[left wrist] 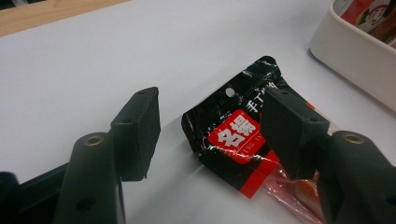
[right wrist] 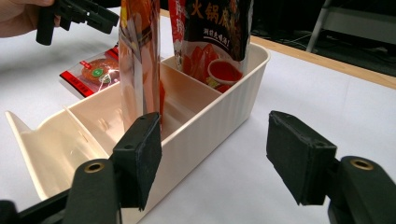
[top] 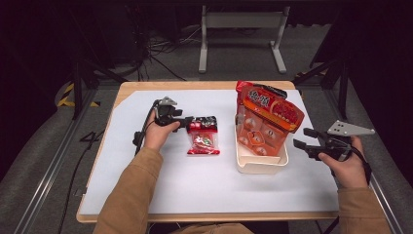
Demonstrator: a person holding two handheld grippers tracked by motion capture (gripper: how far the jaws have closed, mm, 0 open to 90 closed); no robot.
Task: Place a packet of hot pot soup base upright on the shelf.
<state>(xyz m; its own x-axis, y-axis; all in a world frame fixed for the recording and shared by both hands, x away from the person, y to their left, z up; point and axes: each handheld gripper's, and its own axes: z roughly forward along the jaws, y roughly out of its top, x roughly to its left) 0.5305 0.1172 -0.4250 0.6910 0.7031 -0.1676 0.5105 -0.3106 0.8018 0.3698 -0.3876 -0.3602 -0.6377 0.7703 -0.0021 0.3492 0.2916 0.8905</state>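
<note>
The left gripper (top: 187, 122) lies low over the white table cover (top: 160, 185), and its two black jaws stand apart around the black top edge of a small snack packet (top: 203, 136). In the left gripper view the packet (left wrist: 243, 140) is between the jaws: one pad stands clear of it with a bare strip of table between them, and the other pad is at the packet's edge, but I cannot tell if it really touches. So the jaws are partly open and do not yet press the packet. The packet lies flat on the table cover, in the middle part of the table, between the person's left hand (top: 158, 132) and the cream plastic bin (top: 260, 163). Its top is black with a red label and a small round hanging hole; its lower part is clear and red.

The right gripper (top: 308, 144) is held just beside the right wall of the bin, a little above the table, and its jaws are wide open with nothing between them. In the right gripper view the bin (right wrist: 210, 121) is seen to have dividers, and two tall food pouches (right wrist: 140, 56) stand upright in it, one in the middle compartment and one in the far compartment. The near compartment has no pouch in it.
</note>
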